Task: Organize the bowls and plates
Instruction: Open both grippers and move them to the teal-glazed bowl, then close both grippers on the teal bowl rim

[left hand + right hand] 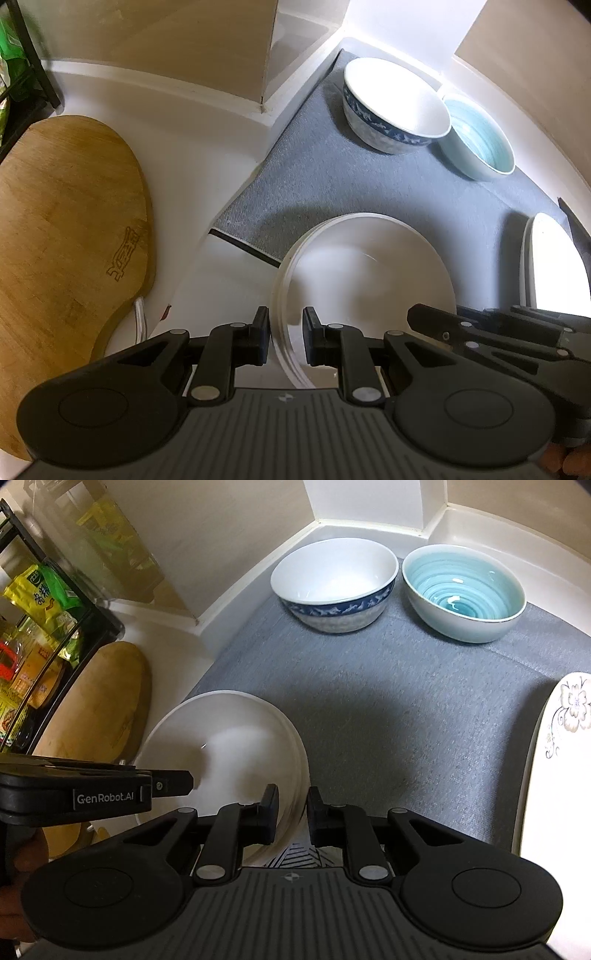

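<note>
A stack of white plates (369, 266) (229, 734) is held between both grippers, over the near edge of a grey mat (332, 173) (388, 701). My left gripper (285, 339) is shut on the stack's left rim. My right gripper (291, 818) is shut on its right rim. Each gripper shows in the other's view. A blue-patterned white bowl (391, 107) (334, 585) and a light blue bowl (478, 138) (463, 590) stand side by side at the mat's far end. A flowered white plate (550, 266) (554, 760) lies at the right.
A wooden cutting board (62, 236) (99, 709) lies on the white counter to the left. A black rack with food packets (37, 627) stands behind it. White walls and a corner ledge (295, 66) close off the back.
</note>
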`<act>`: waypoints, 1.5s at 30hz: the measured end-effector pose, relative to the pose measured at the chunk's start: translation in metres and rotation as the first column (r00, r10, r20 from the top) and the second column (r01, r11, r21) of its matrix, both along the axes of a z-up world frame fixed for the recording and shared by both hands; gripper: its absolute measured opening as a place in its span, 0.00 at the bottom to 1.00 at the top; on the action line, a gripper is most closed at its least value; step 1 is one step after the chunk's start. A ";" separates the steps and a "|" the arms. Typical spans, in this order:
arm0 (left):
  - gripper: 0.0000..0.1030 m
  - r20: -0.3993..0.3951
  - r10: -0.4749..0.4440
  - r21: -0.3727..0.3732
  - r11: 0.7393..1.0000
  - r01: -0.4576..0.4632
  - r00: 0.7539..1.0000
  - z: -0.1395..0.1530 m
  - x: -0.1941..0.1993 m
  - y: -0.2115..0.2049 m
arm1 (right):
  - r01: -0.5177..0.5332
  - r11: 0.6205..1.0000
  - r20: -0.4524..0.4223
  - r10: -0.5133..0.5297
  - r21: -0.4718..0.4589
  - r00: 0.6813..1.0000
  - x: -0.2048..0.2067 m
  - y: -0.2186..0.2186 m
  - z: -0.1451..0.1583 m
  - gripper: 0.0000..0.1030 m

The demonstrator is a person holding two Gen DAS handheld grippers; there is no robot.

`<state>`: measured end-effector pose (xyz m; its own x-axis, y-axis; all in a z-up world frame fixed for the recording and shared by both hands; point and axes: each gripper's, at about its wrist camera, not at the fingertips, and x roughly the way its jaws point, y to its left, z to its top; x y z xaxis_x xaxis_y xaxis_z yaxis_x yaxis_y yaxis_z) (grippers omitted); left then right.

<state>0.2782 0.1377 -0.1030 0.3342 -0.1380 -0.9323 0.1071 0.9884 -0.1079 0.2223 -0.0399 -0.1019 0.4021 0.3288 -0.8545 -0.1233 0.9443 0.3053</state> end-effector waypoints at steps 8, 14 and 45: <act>0.26 0.001 -0.002 -0.002 1.000 0.002 1.000 -0.001 -0.001 0.001 | -0.001 1.000 -0.011 0.001 0.008 1.000 -0.004 -0.001 -0.002 0.17; 0.82 0.076 0.014 0.023 1.000 -0.016 0.997 0.010 -0.001 0.006 | 0.017 1.000 0.008 -0.018 0.021 1.000 -0.003 -0.004 0.001 0.28; 0.90 0.128 0.080 -0.189 0.980 -0.055 0.989 0.042 0.087 -0.087 | 0.423 0.905 0.167 -0.422 0.029 0.891 0.061 -0.140 0.041 0.56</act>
